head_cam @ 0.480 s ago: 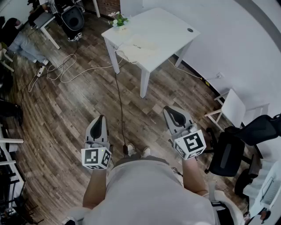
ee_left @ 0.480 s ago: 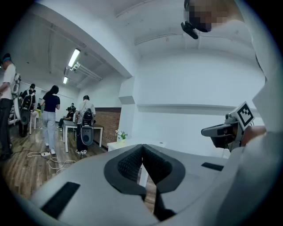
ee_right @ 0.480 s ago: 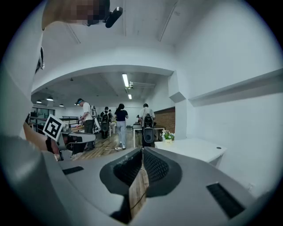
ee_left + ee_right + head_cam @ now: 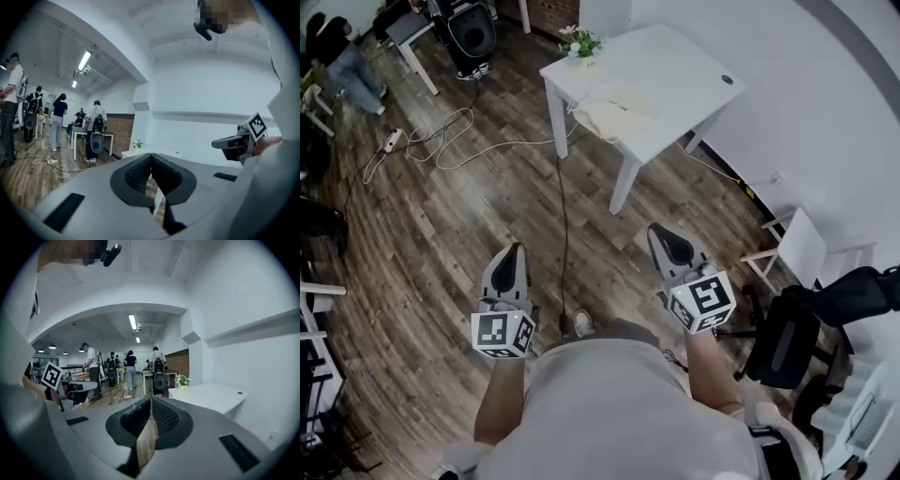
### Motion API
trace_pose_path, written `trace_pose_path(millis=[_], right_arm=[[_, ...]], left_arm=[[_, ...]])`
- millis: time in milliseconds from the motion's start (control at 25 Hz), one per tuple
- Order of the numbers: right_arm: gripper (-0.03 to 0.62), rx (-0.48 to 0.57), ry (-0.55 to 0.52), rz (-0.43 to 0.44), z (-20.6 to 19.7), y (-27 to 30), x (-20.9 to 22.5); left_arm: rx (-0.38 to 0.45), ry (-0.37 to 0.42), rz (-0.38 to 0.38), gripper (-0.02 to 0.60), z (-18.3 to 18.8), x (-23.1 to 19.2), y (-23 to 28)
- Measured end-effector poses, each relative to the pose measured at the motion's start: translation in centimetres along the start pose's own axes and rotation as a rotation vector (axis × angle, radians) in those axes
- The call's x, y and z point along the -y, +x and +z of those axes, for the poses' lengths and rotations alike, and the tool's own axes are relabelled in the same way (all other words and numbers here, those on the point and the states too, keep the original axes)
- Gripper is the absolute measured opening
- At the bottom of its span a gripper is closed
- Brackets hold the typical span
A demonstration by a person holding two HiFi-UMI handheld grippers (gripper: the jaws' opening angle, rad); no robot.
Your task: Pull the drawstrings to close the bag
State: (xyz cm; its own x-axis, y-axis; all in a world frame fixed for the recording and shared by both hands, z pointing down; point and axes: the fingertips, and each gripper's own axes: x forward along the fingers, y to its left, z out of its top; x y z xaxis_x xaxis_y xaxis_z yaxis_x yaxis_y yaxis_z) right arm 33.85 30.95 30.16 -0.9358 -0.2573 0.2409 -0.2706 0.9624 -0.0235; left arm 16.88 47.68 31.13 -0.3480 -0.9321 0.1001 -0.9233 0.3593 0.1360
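- Since the earlier frame, the white table (image 4: 694,75) sits a little further right in the head view, and only 1 of my shoes shows below the grippers instead of 2. Both grippers hold about the same places.
- My left gripper (image 4: 514,253) is closed with nothing in it: in its own view, the ribbed dark pads meet in a thin line.
- My right gripper (image 4: 661,236) is likewise closed and empty, pads pressed together, only floor showing in the slit below them.
- Ahead of me and well apart from both tools, a pale, flat, limp cloth shape lies on the table near its near-left edge. I take it for the bag (image 4: 614,111).
- Its long axis seems to run roughly along that edge. Its drawstrings and which end is the mouth are too small to tell.
- From here the right gripper looks slightly nearer, yet neither reaches, so I judge I must step forward first.
- Smooth and hard, the tabletop stands on straight legs, with a small potted plant (image 4: 581,42) at its far-left corner.
- A thin dark cable (image 4: 562,216) runs across the wood-plank floor (image 4: 441,216) between me and the table, something to step over.
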Motion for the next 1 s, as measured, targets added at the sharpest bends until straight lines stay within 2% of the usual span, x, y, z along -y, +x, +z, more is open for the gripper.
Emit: trace_pose_path(millis=[80,200,360,560,720,800,1000], right_arm=[[0.041,0.002,0.037,-0.030,-0.7,1.3,0.2],[0.041,-0.048,0.069,-0.123,-3.3,4.1,1.9],[0.041,-0.114,0.178,-0.161,-7.0,8.0,4.5],[0.041,-0.193,0.213,-0.155,-10.4,15.2,10.2],[0.041,-0.228,0.355,-0.174,-12.0,22.7,16.5],[0.041,-0.251,0.391,-0.195,-12.3,25.9,19.4],[0.041,-0.270,0.438,-0.186,-11.9,31.2,23.8]], left_arm=[[-0.006,0.004,-0.009,0.015,-0.3,-1.0,0.0],[-0.036,-0.015,-0.026,0.015,-1.9,-2.6,1.4],[-0.078,-0.033,-0.074,0.015,-3.5,-3.4,5.6],[-0.098,-0.025,-0.087,0.015,-3.9,-5.1,14.3],[-0.142,0.015,-0.102,0.015,-3.0,-7.5,23.4],[-0.159,0.012,-0.102,0.015,-2.4,-8.7,27.7],[-0.123,0.016,-0.101,0.017,0.7,-10.4,36.5]])
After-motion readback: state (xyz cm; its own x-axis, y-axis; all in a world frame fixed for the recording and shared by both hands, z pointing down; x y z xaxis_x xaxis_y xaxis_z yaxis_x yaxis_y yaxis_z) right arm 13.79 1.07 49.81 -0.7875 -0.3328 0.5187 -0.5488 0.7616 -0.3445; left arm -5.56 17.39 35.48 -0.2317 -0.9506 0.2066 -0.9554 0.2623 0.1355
